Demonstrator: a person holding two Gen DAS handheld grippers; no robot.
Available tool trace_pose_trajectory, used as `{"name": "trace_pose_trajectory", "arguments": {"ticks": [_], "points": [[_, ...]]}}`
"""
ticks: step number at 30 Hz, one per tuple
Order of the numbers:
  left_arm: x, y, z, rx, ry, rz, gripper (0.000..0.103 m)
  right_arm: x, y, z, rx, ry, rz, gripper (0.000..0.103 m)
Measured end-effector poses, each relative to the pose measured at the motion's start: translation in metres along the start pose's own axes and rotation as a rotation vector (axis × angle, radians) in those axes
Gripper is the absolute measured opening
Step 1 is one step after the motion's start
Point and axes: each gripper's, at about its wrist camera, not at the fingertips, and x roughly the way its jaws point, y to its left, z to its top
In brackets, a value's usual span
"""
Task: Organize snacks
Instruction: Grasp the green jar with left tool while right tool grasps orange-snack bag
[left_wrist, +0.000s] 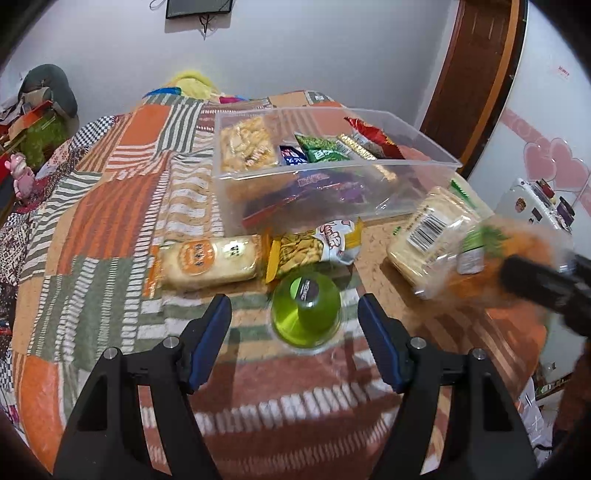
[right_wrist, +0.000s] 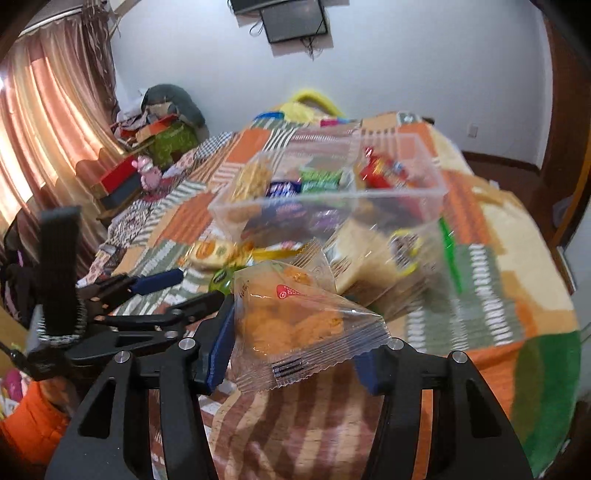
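Note:
My left gripper (left_wrist: 295, 321) is open, its blue pads either side of a green jelly cup (left_wrist: 306, 309) lying on the patchwork cloth, not touching it. My right gripper (right_wrist: 295, 336) is shut on a clear packet of orange snacks (right_wrist: 295, 321), held above the cloth; in the left wrist view it is a blur at the right (left_wrist: 532, 273). A clear plastic bin (left_wrist: 332, 173) holding several snack packs stands behind. In front of it lie a round-cracker pack (left_wrist: 207, 260), a yellow chips packet (left_wrist: 314, 247) and a large cracker pack with a barcode (left_wrist: 432, 236).
The patchwork cloth (left_wrist: 110, 229) covers the whole surface. A white fridge with heart stickers (left_wrist: 546, 166) and a wooden door frame (left_wrist: 476, 74) stand at the right. Clutter and a pink toy (right_wrist: 147, 173) sit at the left near curtains (right_wrist: 48, 122).

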Motion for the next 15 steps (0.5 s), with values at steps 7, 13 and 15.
{"name": "trace_pose_trajectory", "arguments": {"ticks": [7, 13, 15], "points": [[0.029, -0.001, 0.004, -0.004, 0.054, -0.031, 0.046, -0.008, -0.01, 0.004, 0.024, -0.033, -0.033, 0.052], [0.018, -0.003, -0.003, 0.011, 0.041, -0.032, 0.046, -0.012, -0.018, 0.005, 0.047, -0.044, -0.047, 0.052], [0.011, -0.005, -0.004, 0.021, 0.03, -0.026, 0.046, -0.013, -0.021, 0.007, 0.054, -0.049, -0.049, 0.052]]}}
